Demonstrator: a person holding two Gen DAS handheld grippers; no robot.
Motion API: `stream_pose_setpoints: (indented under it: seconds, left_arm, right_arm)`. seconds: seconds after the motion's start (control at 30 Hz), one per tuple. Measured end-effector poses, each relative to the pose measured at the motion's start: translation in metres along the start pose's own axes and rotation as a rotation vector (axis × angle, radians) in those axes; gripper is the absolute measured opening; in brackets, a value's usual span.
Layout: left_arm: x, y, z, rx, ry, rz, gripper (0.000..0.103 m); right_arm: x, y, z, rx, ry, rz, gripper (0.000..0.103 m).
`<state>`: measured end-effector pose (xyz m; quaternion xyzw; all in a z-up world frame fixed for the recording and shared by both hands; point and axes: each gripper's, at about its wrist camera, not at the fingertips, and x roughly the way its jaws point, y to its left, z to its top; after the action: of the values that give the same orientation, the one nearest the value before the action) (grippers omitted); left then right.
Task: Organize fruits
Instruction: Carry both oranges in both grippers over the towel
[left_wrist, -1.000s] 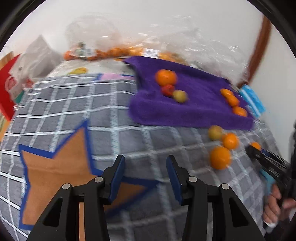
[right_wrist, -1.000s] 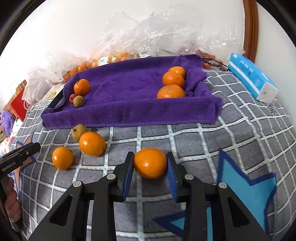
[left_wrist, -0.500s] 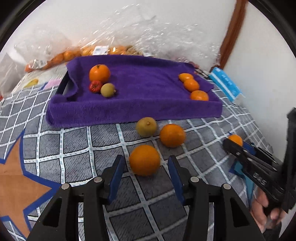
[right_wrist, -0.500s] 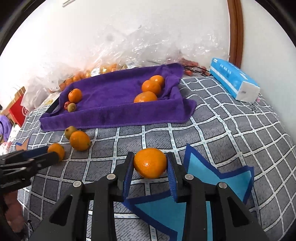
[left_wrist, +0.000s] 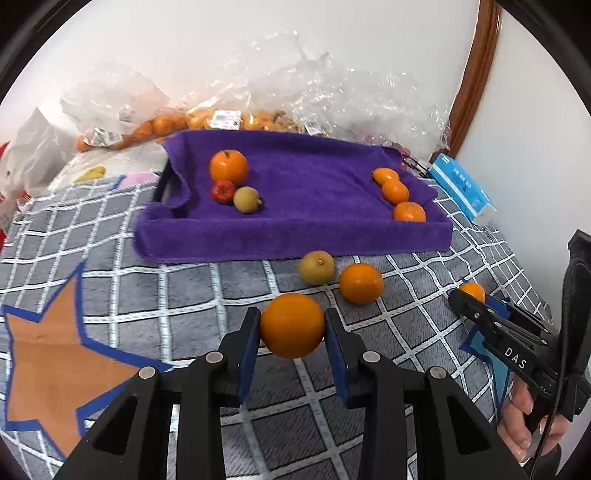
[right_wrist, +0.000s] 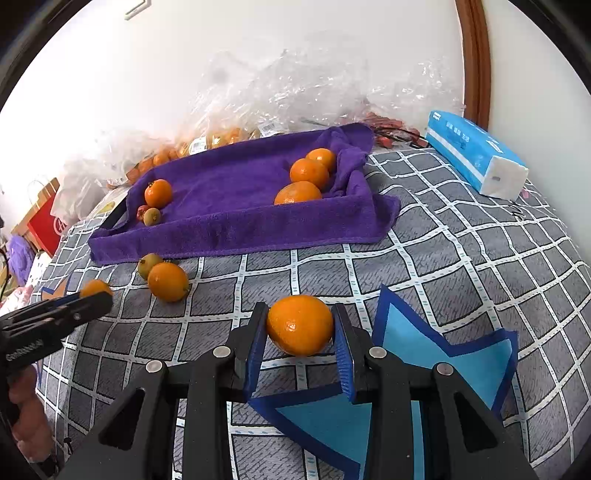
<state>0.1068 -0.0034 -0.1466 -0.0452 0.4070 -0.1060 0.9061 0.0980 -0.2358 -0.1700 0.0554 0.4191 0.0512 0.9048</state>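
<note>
Oranges gripped in both hands, ready for the purple towel

Left gripper (left_wrist: 291, 326) has its jaws closed to the width of an orange (left_wrist: 291, 325), touching both sides; right gripper (right_wrist: 300, 326) pinches another orange (right_wrist: 300, 324) likewise. Pick-up looks done; next comes carrying each toward 12 o'clock, probably beside the three oranges (right_wrist: 308, 173) on the purple towel (right_wrist: 236, 192). A loose orange (left_wrist: 361, 282) and a greenish fruit (left_wrist: 316, 267) wait on the grey checked cloth (left_wrist: 147, 288). Plastic bags (right_wrist: 314, 96) crowd the white wall; a tissue pack (right_wrist: 476, 155) lies at 2 o'clock
</note>
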Motion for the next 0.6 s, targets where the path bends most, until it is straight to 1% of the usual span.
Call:
stream_pose_setpoints:
  seconds: [0.13,0.23,0.37,0.6]
  left_arm:
    - [-0.011,0.006,0.003,-0.022,-0.015,0.001,0.033]
    - [-0.019,0.014,0.005,-0.052,-0.02,0.003,0.033]
    - [-0.028,0.025,0.006,-0.091,-0.026,-0.003,0.033]
    - [-0.04,0.038,0.011,-0.114,-0.047,0.012,0.033]
  right_arm:
    - [-0.002,0.001,0.0,-0.01,-0.009,-0.007,0.034]
    - [-0.006,0.003,-0.001,-0.017,-0.025,-0.029,0.034]
    - [-0.011,0.006,-0.002,-0.022,-0.038,-0.028,0.034]
    - [-0.026,0.02,0.001,-0.034,-0.037,0.005,0.034]
